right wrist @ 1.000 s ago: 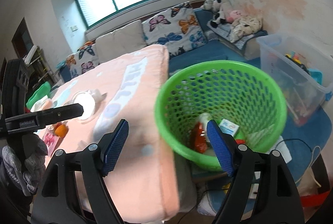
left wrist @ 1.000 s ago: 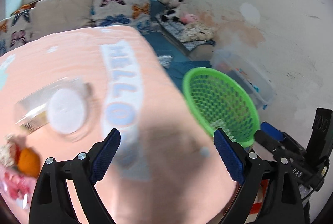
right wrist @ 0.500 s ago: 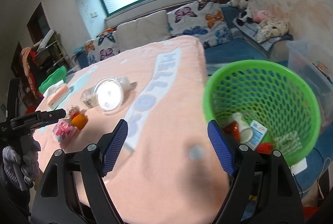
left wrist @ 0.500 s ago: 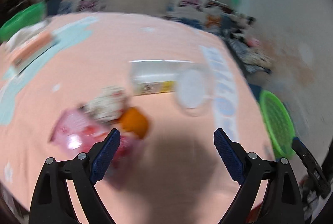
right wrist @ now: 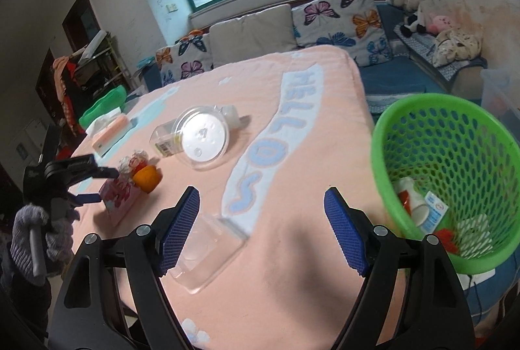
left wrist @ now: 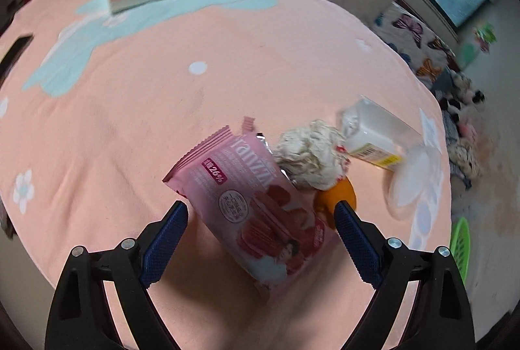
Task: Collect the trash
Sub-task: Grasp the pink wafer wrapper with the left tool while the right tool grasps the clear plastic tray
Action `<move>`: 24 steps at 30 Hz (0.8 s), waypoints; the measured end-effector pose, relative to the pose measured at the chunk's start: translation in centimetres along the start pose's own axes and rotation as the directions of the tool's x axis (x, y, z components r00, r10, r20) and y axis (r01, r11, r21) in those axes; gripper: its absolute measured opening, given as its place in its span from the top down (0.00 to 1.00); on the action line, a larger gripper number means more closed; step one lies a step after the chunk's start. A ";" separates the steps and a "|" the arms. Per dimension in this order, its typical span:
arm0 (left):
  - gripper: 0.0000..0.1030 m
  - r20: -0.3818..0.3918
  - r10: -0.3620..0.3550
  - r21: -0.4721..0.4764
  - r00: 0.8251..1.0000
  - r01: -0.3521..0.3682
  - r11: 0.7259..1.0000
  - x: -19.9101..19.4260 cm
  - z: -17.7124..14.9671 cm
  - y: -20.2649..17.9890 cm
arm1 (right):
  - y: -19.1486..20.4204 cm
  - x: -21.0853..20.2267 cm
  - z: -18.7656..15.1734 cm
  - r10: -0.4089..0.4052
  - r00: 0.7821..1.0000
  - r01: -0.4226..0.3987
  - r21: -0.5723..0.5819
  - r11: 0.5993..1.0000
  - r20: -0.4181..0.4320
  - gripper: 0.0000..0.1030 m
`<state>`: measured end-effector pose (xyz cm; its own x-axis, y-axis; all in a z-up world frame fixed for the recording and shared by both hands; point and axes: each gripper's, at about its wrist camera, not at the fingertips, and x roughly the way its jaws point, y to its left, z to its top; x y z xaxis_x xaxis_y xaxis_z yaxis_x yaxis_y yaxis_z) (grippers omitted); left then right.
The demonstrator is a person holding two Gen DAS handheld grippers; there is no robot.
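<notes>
Peach cloth [left wrist: 227,57] covers the worktop. From the left wrist, the left hand-held gripper [left wrist: 260,239] stands wide open, holding nothing, its fingers on either side of a pink snack packet [left wrist: 247,203] lying on the cloth. Crumpled paper [left wrist: 308,155] and an orange [left wrist: 338,197] sit just beyond the packet.

From the right wrist, the right hand-held gripper [right wrist: 261,231] is also open and empty, above a clear plastic tray [right wrist: 208,252]. A green basket [right wrist: 455,135] with trash inside sits beside the worktop's right edge.

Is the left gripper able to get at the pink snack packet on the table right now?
Probably yes. The left gripper is open with the pink snack packet between its fingers, nothing over it. A crumpled white tissue and an orange crowd its far end.
</notes>
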<state>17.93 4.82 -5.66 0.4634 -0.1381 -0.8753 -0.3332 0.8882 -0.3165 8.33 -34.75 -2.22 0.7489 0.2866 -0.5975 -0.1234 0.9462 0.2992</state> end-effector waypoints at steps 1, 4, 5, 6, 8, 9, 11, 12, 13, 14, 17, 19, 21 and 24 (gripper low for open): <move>0.14 -0.006 0.007 -0.009 1.000 -0.007 1.000 0.2 0.1 0.1 | 0.2 0.2 -0.1 0.002 1.000 -0.002 -0.006 1.000 -0.006 0.23; 0.14 -0.026 0.029 -0.042 0.999 -0.030 0.999 0.9 0.3 0.2 | 0.4 0.8 -0.5 0.011 1.000 -0.011 -0.011 1.000 -0.025 0.23; 0.14 -0.031 0.029 -0.051 0.999 -0.031 0.998 1.1 0.3 0.3 | 0.5 0.9 -0.6 0.013 0.999 -0.014 -0.012 1.000 -0.029 0.23; 0.14 -0.036 0.027 -0.065 0.999 -0.030 0.997 1.3 0.4 0.4 | 0.5 1.0 -0.6 0.015 0.999 -0.015 -0.012 1.000 -0.032 0.23; 0.14 -0.036 0.040 -0.074 0.999 -0.042 0.996 1.6 0.6 0.5 | 0.7 1.2 -0.8 0.025 0.999 -0.025 -0.010 1.000 -0.044 0.23; 0.14 -0.037 0.042 -0.079 0.998 -0.045 0.996 1.7 0.5 0.5 | 0.8 1.4 -0.9 0.030 0.998 -0.030 -0.009 0.999 -0.050 0.23; 0.14 -0.038 0.049 -0.088 0.998 -0.052 0.995 1.9 0.6 0.5 | 1.0 1.6 -1.2 0.036 0.998 -0.037 -0.015 0.999 -0.060 0.23; 0.14 -0.038 0.057 -0.088 0.998 -0.060 0.994 2.0 0.7 0.4 | 1.2 1.7 -1.3 0.039 0.997 -0.040 -0.018 0.999 -0.067 0.23; 0.14 -0.037 0.065 -0.084 0.997 -0.068 0.994 2.1 0.7 0.2 | 1.4 1.7 -1.4 0.042 0.997 -0.043 -0.017 0.999 -0.071 0.23; 0.14 -0.036 0.074 -0.080 0.997 -0.077 0.994 2.2 0.7 0.0 | 1.5 1.7 -1.5 0.046 0.996 -0.048 -0.016 0.999 -0.075 0.23; 0.14 -0.036 0.092 -0.073 0.995 -0.094 0.993 2.3 0.9 -0.1 | 1.9 1.8 -1.9 0.052 0.995 -0.053 -0.010 0.999 -0.088 0.23; 0.15 -0.035 0.104 -0.058 0.994 -0.106 0.993 2.3 0.9 -0.2 | 2.2 1.9 -2.3 0.054 0.994 -0.055 -0.005 0.998 -0.099 0.23; 0.16 -0.036 0.101 -0.041 0.994 -0.103 0.994 2.2 0.9 -0.2 | 2.5 2.1 -2.6 0.057 0.992 -0.058 0.003 0.998 -0.113 0.23; 0.24 -0.034 0.092 -0.030 0.995 -0.093 0.995 1.9 0.7 0.1 | 3.1 2.4 -3.1 0.061 0.989 -0.061 0.008 0.998 -0.134 0.23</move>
<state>19.39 4.96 -7.08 0.4022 -0.0707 -0.9128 -0.3998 0.8834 -0.2446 7.70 -30.64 -4.99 0.6461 0.3615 -0.6722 -0.1631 0.9258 0.3410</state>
